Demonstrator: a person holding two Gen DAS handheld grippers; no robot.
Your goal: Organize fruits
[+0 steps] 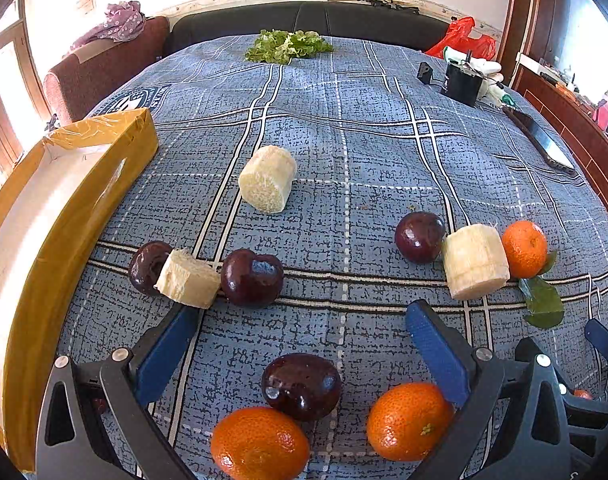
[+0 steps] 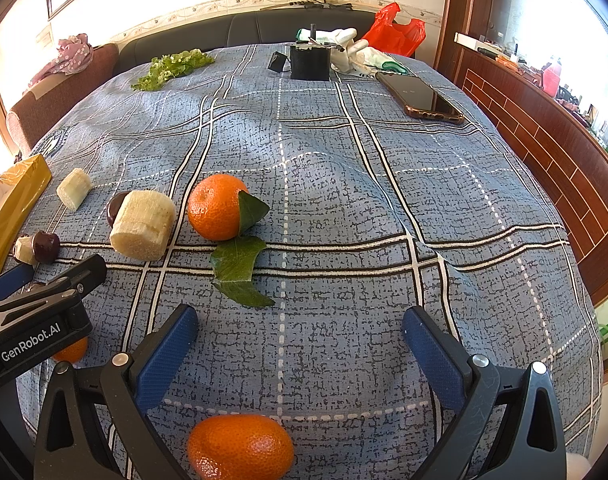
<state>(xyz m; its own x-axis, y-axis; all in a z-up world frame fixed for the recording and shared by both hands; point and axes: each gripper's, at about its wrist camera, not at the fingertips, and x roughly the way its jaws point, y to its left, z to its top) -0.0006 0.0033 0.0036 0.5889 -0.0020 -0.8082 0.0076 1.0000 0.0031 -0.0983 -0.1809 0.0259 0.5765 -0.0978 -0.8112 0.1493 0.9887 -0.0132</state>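
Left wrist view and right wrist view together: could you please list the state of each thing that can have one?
Left tongs: open, holding nothing.
Right tongs: open, holding nothing.
Yellow cardboard box with white inside: open, and the part in view holds no fruit.
Black smartphone in a brown case: lying flat, screen dark.
Leafy orange mandarin: leaves attached.
Pale peeled banana chunk: peeled, lying on its side.
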